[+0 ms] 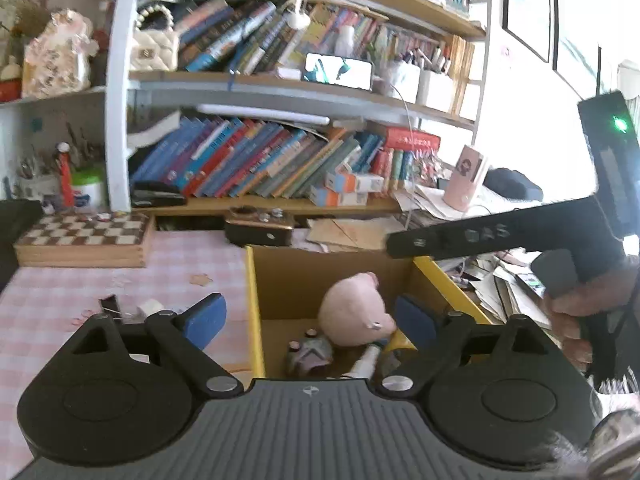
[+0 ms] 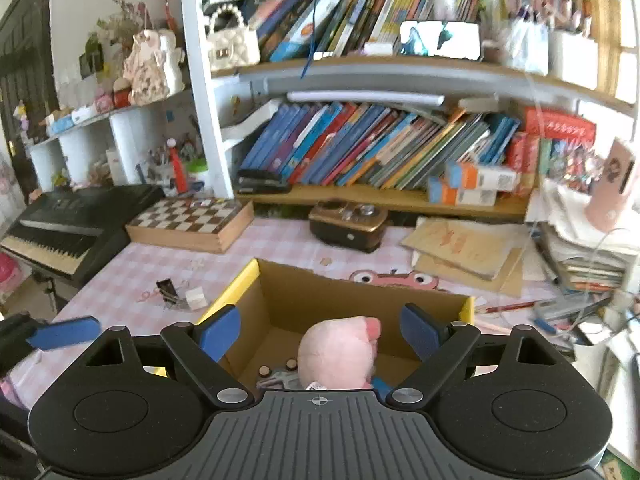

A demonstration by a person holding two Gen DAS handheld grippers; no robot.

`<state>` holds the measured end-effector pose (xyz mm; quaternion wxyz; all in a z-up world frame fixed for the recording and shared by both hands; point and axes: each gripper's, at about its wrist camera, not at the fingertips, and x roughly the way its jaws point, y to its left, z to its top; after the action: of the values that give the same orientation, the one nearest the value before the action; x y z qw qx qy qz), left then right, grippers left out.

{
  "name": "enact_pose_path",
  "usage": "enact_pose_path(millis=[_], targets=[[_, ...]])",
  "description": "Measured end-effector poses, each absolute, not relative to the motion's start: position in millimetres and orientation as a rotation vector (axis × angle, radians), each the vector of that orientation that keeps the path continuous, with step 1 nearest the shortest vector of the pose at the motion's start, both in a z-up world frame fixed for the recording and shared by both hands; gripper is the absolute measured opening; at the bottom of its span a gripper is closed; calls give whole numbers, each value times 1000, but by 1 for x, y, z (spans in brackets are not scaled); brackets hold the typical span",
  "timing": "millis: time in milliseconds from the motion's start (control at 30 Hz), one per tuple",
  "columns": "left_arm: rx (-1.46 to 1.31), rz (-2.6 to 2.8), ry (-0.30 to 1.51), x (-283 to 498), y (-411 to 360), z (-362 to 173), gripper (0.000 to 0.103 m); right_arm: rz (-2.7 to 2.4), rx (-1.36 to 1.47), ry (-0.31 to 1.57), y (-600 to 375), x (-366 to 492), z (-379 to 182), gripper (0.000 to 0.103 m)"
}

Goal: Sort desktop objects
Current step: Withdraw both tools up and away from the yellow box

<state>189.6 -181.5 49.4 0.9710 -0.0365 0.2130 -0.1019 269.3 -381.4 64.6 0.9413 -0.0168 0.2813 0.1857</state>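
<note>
A pink plush pig [image 1: 354,312] [image 2: 338,350] lies inside an open cardboard box [image 1: 288,276] [image 2: 320,292] with yellow flaps, among small toys and a white tube [image 1: 366,362]. My left gripper [image 1: 310,316] hangs above the box with its blue pads wide apart and touching nothing: it is open. My right gripper [image 2: 320,332] also stands open above the box, the pig below and between its blue pads without contact. The right gripper's black body [image 1: 500,236] crosses the right side of the left wrist view, held by a hand [image 1: 576,312].
A pink checked cloth [image 2: 132,276] covers the desk. On it lie a binder clip [image 2: 168,290], a small white block [image 2: 196,297], a chessboard box [image 2: 192,222], a brown radio [image 2: 348,224] and stacked papers [image 2: 464,248]. A keyboard [image 2: 68,224] sits at the left; bookshelves stand behind.
</note>
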Motion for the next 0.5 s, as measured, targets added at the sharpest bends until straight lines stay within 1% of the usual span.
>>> enact_pose_path(millis=[67,133,233,333,500], targets=[[-76,-192,419,182,-172,53,94,360,-27,552,-383,260,67,90],[-81,-180,411,175,-164,55,99,338,-22,530,-384,249,67,90],[-91,-165,399,166,-151,58,100,297,-21,502,-385,235,68,90],[-97,-148,393,157,-140,60,103,259,-15,488,-386,220,67,90],[-99,-124,399,145,-124,58,103,189,14,485,-390,198,63,90]])
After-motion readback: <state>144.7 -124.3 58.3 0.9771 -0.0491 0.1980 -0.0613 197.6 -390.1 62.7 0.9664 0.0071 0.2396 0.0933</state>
